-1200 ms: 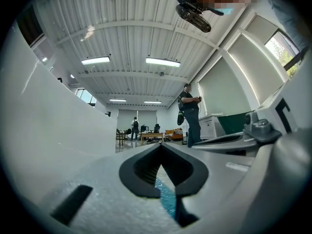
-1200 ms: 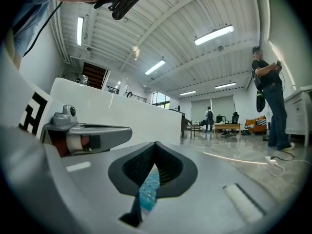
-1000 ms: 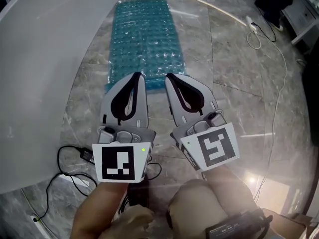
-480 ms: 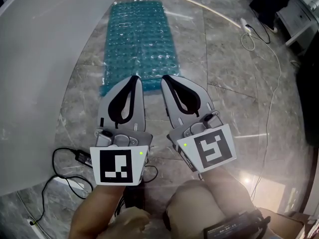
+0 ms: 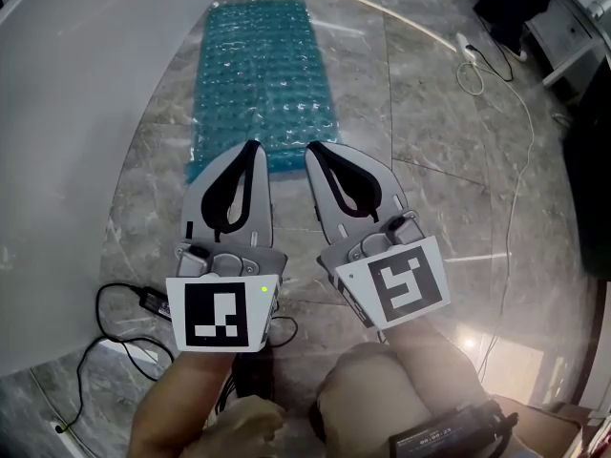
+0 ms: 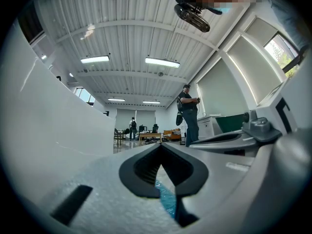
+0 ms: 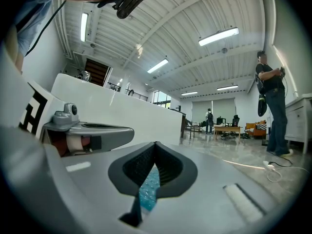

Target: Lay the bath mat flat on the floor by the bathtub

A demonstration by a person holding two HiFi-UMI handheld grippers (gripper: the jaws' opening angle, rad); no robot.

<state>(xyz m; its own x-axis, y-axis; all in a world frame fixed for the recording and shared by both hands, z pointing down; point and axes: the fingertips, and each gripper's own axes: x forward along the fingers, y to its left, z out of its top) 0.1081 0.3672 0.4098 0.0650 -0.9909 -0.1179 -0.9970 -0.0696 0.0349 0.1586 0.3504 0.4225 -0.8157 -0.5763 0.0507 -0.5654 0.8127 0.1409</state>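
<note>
Bath mat (image 5: 256,79): it is lying flat on the floor (image 5: 430,160), lengthwise just beside the bathtub (image 5: 76,141); its near edge is showing just past both gripper tips
Left gripper (image 5: 250,147): its jaws are pressing together on nothing
Right gripper (image 5: 311,149): likewise closed; empty
Your step: you are probably checking the lay; be looking for curled corners before you back away
Since a second ago: the mat is lying as before; both grippers are staying shut

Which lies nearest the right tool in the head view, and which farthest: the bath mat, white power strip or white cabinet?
1. bath mat, just ahead of the right tool, slightly left.
2. white power strip, farther up and to the right.
3. white cabinet, at the top right corner.
</note>
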